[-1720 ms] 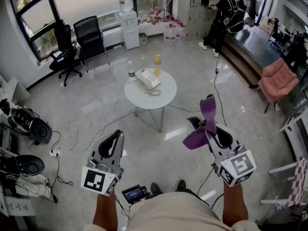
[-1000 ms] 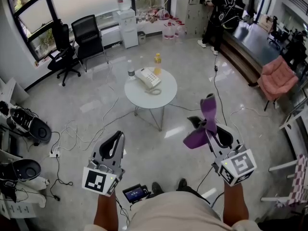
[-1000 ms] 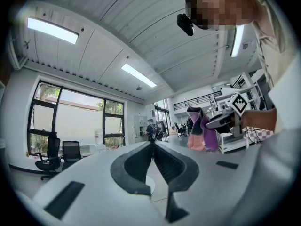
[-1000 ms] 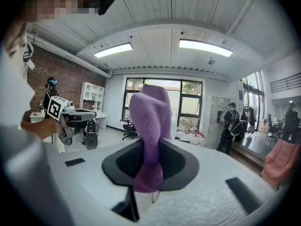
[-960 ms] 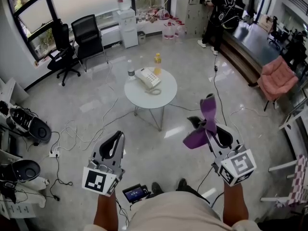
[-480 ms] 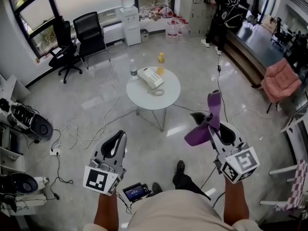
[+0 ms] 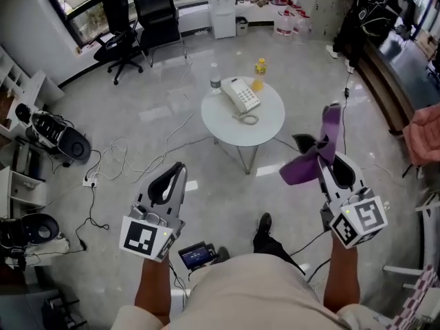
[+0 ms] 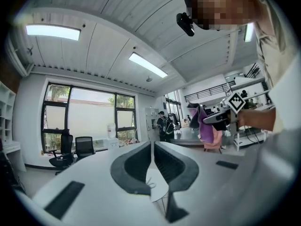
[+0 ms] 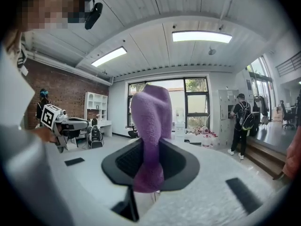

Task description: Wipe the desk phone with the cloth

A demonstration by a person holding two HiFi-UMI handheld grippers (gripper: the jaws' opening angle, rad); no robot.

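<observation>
A white desk phone with a coiled cord lies on a small round white table ahead of me on the floor. My left gripper is held low at the left, short of the table, its jaws shut with nothing between them. My right gripper is at the right, shut on a purple cloth that stands up and flops over out of the jaws. Both grippers are well away from the phone.
A clear water bottle and a yellow bottle stand on the table beside the phone. Cables trail over the floor at the left. Office chairs, a water dispenser and a person are at the back.
I have stepped toward the table, which now sits closer and further right in the head view. Both grippers came forward with me; the cloth stays gripped in the right one.
</observation>
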